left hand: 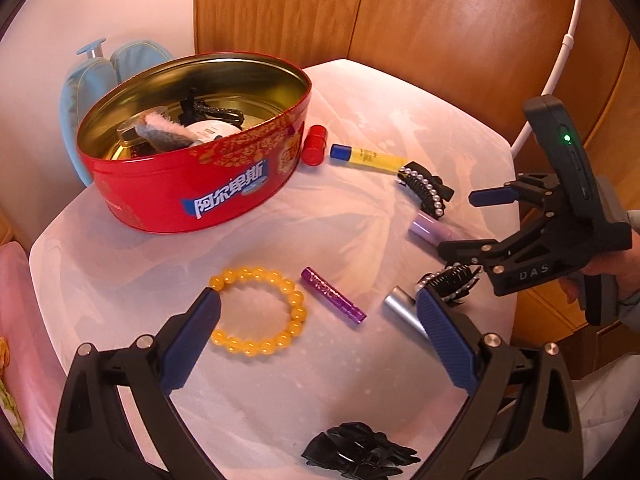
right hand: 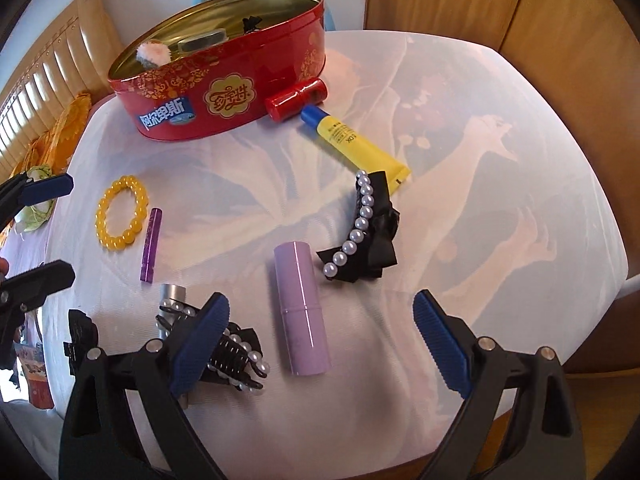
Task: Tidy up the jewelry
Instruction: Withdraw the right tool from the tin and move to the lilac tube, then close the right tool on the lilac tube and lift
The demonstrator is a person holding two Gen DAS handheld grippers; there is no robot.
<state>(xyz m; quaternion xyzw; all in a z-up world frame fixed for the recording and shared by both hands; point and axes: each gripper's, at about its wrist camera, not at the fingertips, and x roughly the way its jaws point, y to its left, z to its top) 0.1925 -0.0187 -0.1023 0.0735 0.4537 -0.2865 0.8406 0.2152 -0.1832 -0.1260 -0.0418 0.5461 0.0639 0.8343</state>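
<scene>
While the round red metal tin (left hand: 192,184) is sitting open at the far side of the white cloth-covered table (left hand: 360,112), the left gripper (left hand: 318,308) is hovering with its blue-padded jaws spread wide and nothing between them. The yellow beaded bracelet (left hand: 260,312) is lying flat on the cloth just beside the left pad, and a slim purple glitter tube (left hand: 333,295) is lying just to its right. A black fabric hair bow (left hand: 360,454) is resting at the near edge under this gripper.

The right gripper (right hand: 320,344) is also hanging released, jaws wide apart, over a lilac cylindrical stick (right hand: 302,308). A black pearl-trimmed hair claw (right hand: 236,356) is lying beside its left pad, partly over a silver tube (right hand: 172,294). A black ribbon clip with a pearl row (right hand: 366,232) is lying farther out, touching the end of a yellow tube with a blue cap (right hand: 356,140). A small red cylinder (right hand: 296,98) is lying against the tin's wall. Inside the tin, a grey fluffy item (left hand: 164,134) and a dark hair accessory (left hand: 212,112) are showing.
</scene>
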